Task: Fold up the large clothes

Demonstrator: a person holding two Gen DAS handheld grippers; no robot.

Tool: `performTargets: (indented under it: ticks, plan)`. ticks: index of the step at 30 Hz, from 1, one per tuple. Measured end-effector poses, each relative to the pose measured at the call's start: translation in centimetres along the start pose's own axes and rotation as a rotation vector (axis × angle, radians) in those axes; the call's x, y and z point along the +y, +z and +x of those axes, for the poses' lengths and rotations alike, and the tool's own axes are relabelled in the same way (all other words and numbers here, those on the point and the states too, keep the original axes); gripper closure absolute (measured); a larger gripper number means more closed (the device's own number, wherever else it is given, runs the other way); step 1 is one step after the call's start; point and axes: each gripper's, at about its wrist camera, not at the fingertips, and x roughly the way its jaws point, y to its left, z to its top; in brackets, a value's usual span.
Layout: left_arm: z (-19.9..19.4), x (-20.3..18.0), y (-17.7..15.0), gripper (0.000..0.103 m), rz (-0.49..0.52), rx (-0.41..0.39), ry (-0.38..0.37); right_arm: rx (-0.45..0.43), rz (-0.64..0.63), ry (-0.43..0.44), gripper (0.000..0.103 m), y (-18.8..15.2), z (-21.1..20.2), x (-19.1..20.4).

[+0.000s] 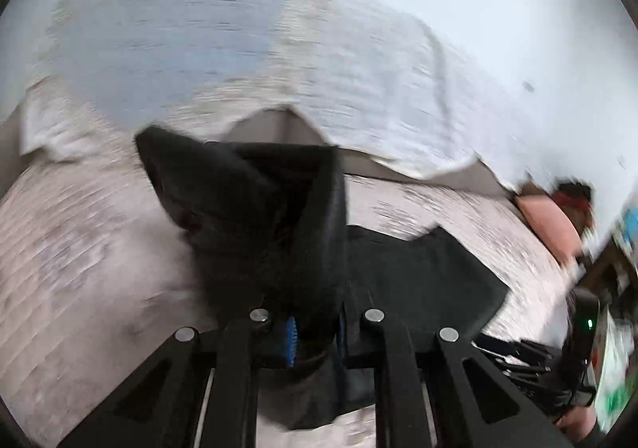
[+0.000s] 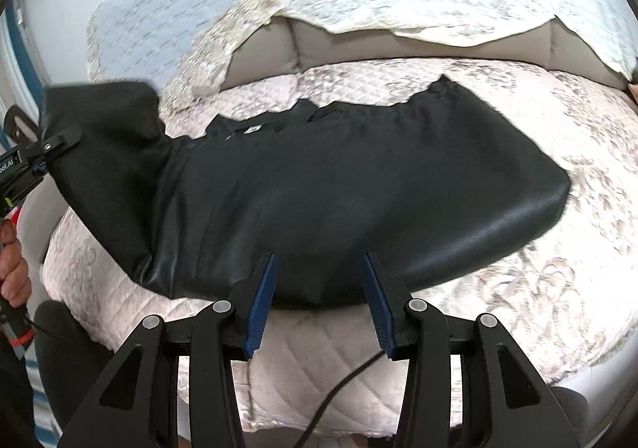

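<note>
The black garment (image 2: 339,189) lies mostly flat across the sofa seat (image 2: 538,280), folding barely begun. Left tool (image 1: 315,332) pinches one end, lifted off the cushion; right tool (image 2: 319,308) hovers spread at the near hem, empty.

1. I see one black garment (image 2: 339,185), smooth with a slight sheen, spread lengthwise across the quilted sofa seat.
2. Right end and middle lie flat, near edge rounded; a small white label shows at the far edge.
3. Left end is lifted off the seat and bunched, hanging in folds; in the blurred left wrist view it fills the centre.
</note>
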Motion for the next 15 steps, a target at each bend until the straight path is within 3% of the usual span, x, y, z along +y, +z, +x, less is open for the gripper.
performTargets:
  ticks: [5,9,15]
  plan:
    - [7.1,-4.5,-2.7,0.088,0.098,0.178,-0.155,-0.007,0.048,-0.031,0.058,0.0,-0.5,-2.4]
    - [12.4,-5.2,-7.0,0.085,0.107,0.36,-0.174,0.007,0.086,-0.049,0.058,-0.2,-0.4,-4.1]
    - [8.8,-5.7,-6.7,0.07,0.134,0.326,-0.203,0.004,0.096,-0.04,0.058,-0.1,-0.4,-4.8]
